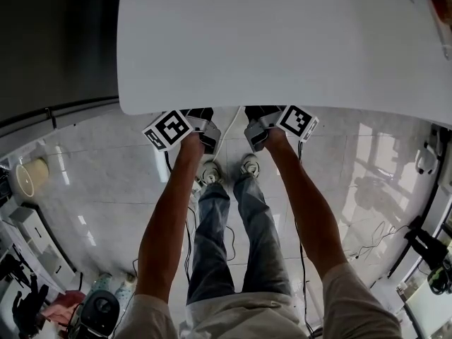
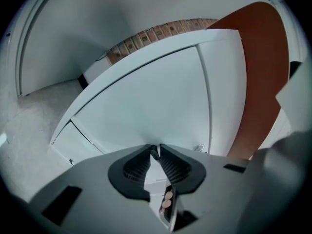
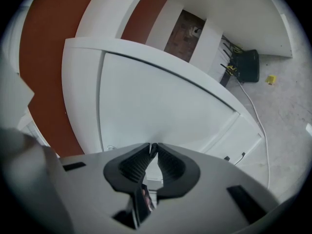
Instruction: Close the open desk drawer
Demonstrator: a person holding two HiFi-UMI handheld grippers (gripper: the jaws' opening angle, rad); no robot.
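Left fingers (image 2: pixel 138 165): clenched tip to tip on nothing, seemingly touching the white drawer (image 2: pixel 156 101) front.
Right fingers (image 3: pixel 171 168): likewise clenched and empty, a blunt nose for pushing.
Drawer: beneath the desk (image 1: pixel 282 41) near edge, hidden in the head view; probably nearly in.
Two pushers: even pressure should stop skewing.

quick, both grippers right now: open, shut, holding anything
left gripper: closed, tips together, nothing between them
right gripper: closed, tips together, nothing between them
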